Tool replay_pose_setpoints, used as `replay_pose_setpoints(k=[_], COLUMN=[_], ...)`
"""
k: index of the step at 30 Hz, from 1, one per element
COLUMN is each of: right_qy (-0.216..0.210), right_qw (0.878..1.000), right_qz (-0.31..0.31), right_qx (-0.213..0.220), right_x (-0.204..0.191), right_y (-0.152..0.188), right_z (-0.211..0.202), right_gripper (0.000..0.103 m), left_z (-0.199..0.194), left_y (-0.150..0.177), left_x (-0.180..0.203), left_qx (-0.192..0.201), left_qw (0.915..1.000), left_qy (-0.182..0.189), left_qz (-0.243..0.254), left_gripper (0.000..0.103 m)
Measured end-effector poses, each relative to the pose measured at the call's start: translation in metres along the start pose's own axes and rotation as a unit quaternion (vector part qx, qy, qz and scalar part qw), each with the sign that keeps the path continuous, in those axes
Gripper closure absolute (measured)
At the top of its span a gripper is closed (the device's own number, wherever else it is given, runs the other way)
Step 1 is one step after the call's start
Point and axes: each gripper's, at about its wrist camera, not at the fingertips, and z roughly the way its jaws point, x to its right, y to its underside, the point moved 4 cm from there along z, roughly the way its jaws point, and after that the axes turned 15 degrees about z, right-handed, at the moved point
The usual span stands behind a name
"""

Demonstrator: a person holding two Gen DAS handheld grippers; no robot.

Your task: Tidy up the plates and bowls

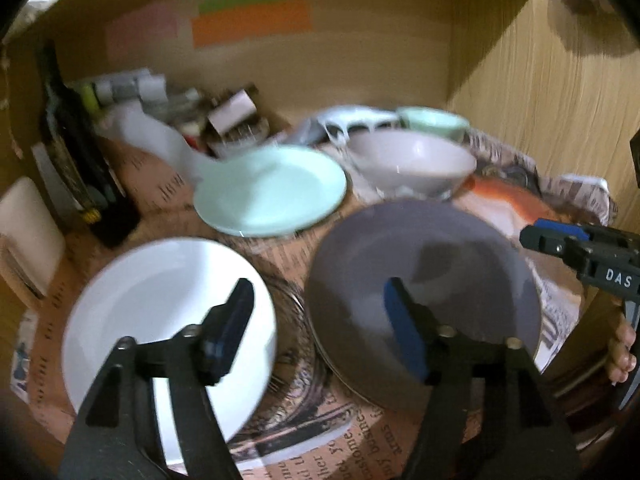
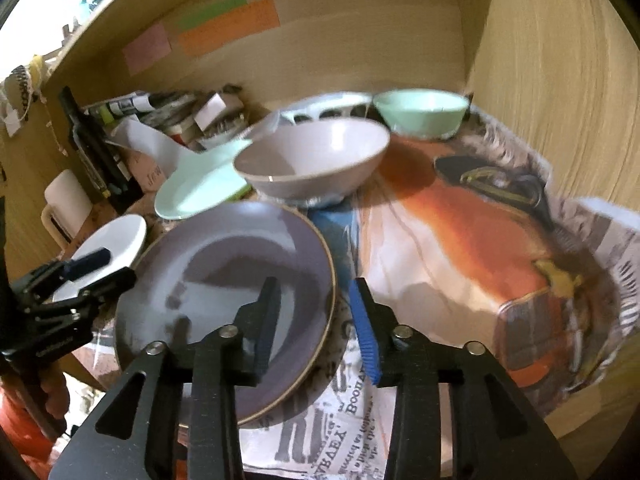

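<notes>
Left gripper (image 1: pixel 320 320): jaws spread wide, nothing held, hung above the gap between white plate (image 1: pixel 160 312) at 9 o'clock and purple plate (image 1: pixel 440 280) at 3 o'clock.
Right gripper (image 2: pixel 314 320): moderately parted, empty, straddled the purple plate's right rim.
Mint plate (image 1: pixel 272 192): at 12 o'clock.
Grey bowl (image 2: pixel 312 160): beyond the purple plate.
Mint bowl (image 2: pixel 420 114): at 1 o'clock, near the cabinet wall (image 2: pixel 560 80).
Newspaper (image 2: pixel 460 240): lay under everything.

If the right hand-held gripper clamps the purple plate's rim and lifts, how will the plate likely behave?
The purple plate looks rigid and glazed, so it will probably keep its shape but may slip between the pads. Held by one edge, it will likely droop at its far side. It seems breakable, and the grey bowl sits close behind.
</notes>
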Motion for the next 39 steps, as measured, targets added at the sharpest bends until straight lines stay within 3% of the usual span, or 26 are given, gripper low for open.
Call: replay_pose_setpoints(k=[3,6,15,20,26,33,39], right_qy=[-0.006,-0.013,-0.042,-0.045,-0.041,-0.082,-0.098], right_qw=[1.0,0.999,0.997,0.996,0.995,0.993,0.989], right_qz=[-0.004,-0.014,-0.034,-0.04,-0.056,-0.071,-0.11], right_qx=[0.013,0.026,0.055,0.065,0.067,0.04,0.02], right_x=[-0.005,-0.014,-0.046,-0.064,-0.089,-0.122,-0.155], right_y=[-0.003,-0.004,-0.005,-0.004,-0.003,0.003,0.018], right_z=[-0.008,-0.015,-0.029,-0.027,-0.018,-0.001,0.017], right_gripper=[0.06,0.054,0.018,0.0,0.0,0.0,0.0], left_z=[-0.013,-0.025,-0.067,-0.077,-0.082,-0.081,-0.067], left_y=[-0.006,-0.011,-0.014,-0.005,0.016,0.046,0.075], left_x=[-0.006,-0.013,-0.042,-0.062,-0.09,-0.122,-0.144], left_qx=[0.017,0.036,0.096,0.09,0.084,0.059,0.027], left_qw=[0.9997,0.999,0.994,0.9934,0.9909,0.9895,0.9911], left_qy=[-0.014,-0.014,-0.018,-0.036,-0.065,-0.098,-0.079], left_qz=[-0.006,-0.022,-0.05,-0.061,-0.083,-0.089,-0.104], left_gripper=[0.03,0.01,0.0,0.0,0.0,0.0,0.0])
